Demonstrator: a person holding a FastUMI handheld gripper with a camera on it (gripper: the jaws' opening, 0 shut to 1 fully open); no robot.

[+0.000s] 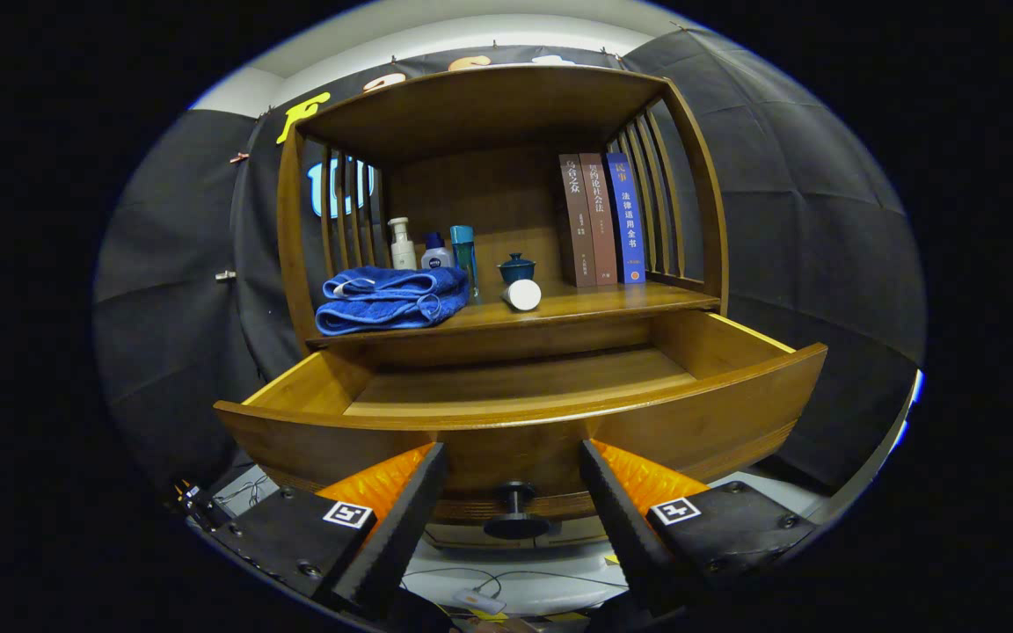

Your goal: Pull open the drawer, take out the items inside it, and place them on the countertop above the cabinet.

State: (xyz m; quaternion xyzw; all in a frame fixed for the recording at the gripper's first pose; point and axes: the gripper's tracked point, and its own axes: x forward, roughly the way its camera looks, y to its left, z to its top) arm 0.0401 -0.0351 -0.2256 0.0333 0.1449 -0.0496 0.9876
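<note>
Black cloth walls [823, 237] around booth; pale ceiling [471, 26] above; cables [506, 585] on light floor.

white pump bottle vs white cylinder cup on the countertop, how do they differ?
The white pump bottle stands upright at the back, behind the folded blue towel; the white cylindrical cup lies on its side near the front edge, by the small blue lidded pot. The bottle is taller and slimmer, the cup short and stubby. Both are white and on the wooden countertop. The gripper is open, its fingers flanking the drawer knob.

Three upright books [601, 218] against the slatted side, small dark-blue lidded teapot [516, 267], white pump bottle [401, 243], thin loose cables [506, 580] on the floor below
</note>
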